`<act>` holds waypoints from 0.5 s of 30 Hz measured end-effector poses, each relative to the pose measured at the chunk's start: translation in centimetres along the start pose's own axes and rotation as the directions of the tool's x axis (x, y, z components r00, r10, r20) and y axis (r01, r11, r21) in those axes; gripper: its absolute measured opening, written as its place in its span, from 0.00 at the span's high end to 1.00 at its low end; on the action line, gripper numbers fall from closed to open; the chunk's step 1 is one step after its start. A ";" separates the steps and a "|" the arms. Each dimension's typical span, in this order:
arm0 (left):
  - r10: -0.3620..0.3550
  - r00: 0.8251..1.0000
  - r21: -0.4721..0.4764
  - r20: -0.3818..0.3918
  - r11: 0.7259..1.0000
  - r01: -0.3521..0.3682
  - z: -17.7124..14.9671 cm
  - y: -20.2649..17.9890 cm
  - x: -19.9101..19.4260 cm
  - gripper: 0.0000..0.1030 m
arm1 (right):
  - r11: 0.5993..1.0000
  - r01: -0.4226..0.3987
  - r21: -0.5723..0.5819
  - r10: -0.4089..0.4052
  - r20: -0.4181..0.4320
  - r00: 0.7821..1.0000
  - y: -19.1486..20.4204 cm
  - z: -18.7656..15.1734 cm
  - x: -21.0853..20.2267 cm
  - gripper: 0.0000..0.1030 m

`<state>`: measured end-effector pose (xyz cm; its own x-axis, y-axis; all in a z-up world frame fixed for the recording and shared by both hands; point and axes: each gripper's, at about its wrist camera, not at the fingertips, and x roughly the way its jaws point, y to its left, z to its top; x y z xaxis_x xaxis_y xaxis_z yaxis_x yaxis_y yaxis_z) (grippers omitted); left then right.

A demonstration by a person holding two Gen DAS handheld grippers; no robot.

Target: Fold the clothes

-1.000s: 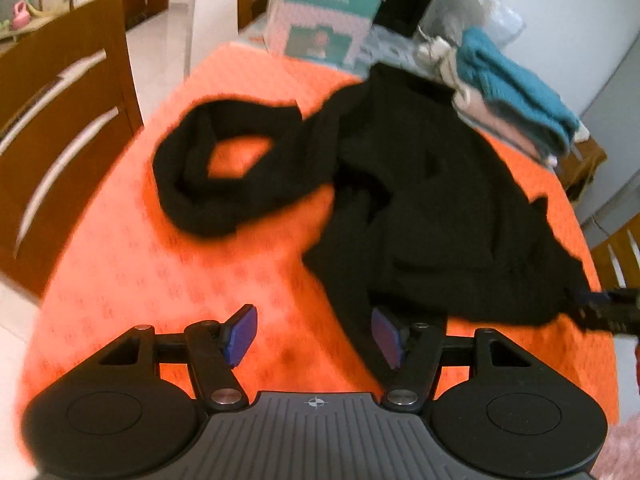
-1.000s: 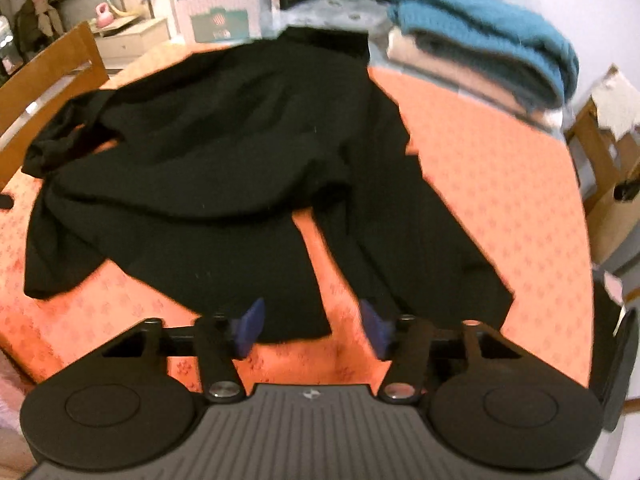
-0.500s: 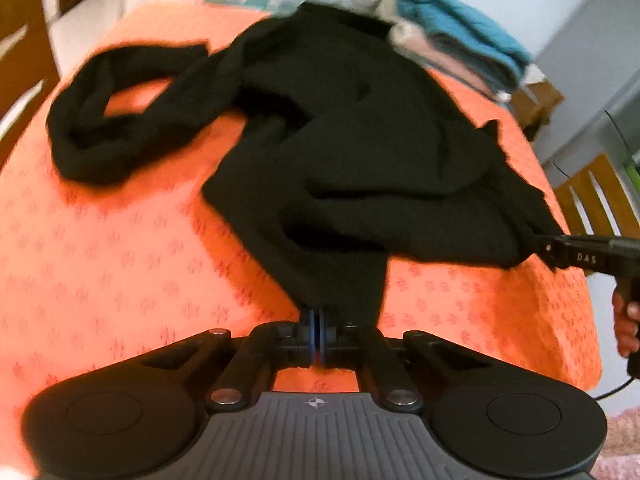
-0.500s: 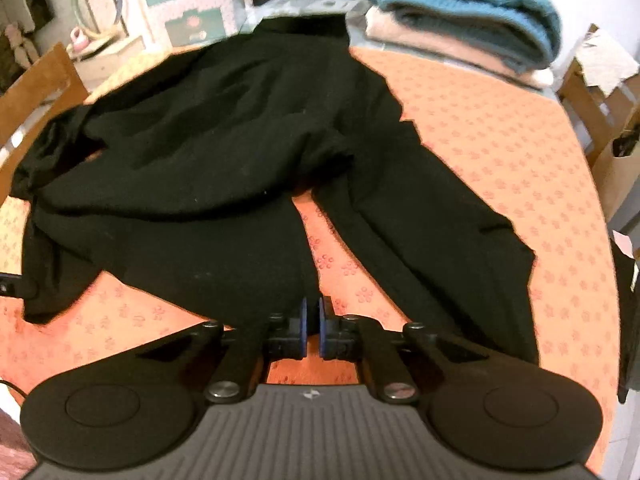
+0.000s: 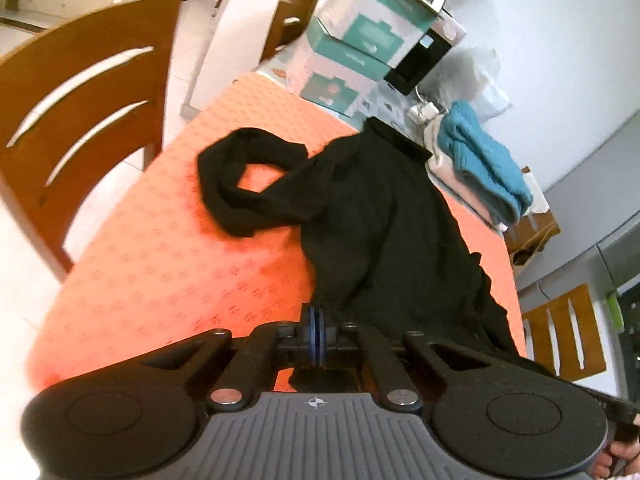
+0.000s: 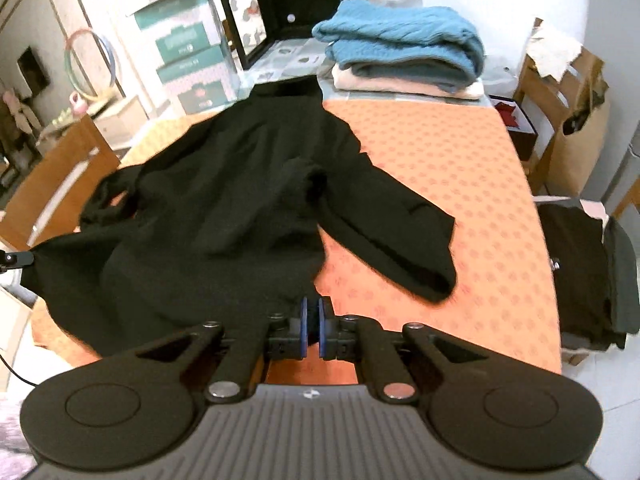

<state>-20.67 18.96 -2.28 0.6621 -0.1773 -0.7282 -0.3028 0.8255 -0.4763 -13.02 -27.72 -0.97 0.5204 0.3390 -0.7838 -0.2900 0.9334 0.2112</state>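
Left tongs [image 5: 315, 330]: lower centre of the left wrist view, blue pads pressed together on the near hem of the black sweater [image 5: 384, 224]; cloth rises from the pads, lifted off the worktop [image 5: 168, 264].

Right tongs [image 6: 311, 330]: lower centre of the right wrist view, pads drawn close with a narrow slit between, clamped on the hem of the same sweater [image 6: 224, 208].

Sweater, position: centre of the orange patterned worktop, collar at the far edge, hem nearest the tongs, the near part hanging in the air between the two grips.

Sweater, condition: dark knit, heavy and slack; body bunched and creased. One sleeve [image 5: 248, 184] curls into a loop at centre left of the left wrist view; the other sleeve [image 6: 396, 236] lies diagonally toward the right of the right wrist view.

Progress: early, by appearance. No fold made in this garment; it needs flattening, sleeves brought in, then body folded.

Finished items: blue and cream folded knitwear [image 6: 404, 52], stacked upper centre-right beyond the collar.
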 end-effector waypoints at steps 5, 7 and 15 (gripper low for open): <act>0.032 0.999 0.035 -0.038 0.999 -0.031 -2.4 0.1 -2.6 0.97 | 0.999 -0.001 0.032 0.001 0.013 1.000 -0.5 -3.2 -4.5 0.94; 0.056 0.996 0.046 -0.062 0.998 -0.053 -3.9 0.3 -2.5 0.97 | 0.999 0.010 0.035 -0.010 0.011 1.000 -0.8 -4.6 -5.4 0.94; 0.248 0.951 0.076 -0.186 0.968 -0.238 -8.7 3.2 2.3 0.93 | 0.996 0.059 0.071 -0.048 -0.140 0.989 -2.2 -10.5 -0.9 0.93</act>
<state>-26.03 16.58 -9.81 0.4270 -0.0635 -0.9020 -0.3984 0.8823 -0.2507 -21.33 -31.29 -6.86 0.4166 0.2737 -0.8669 -0.2009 0.9577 0.2059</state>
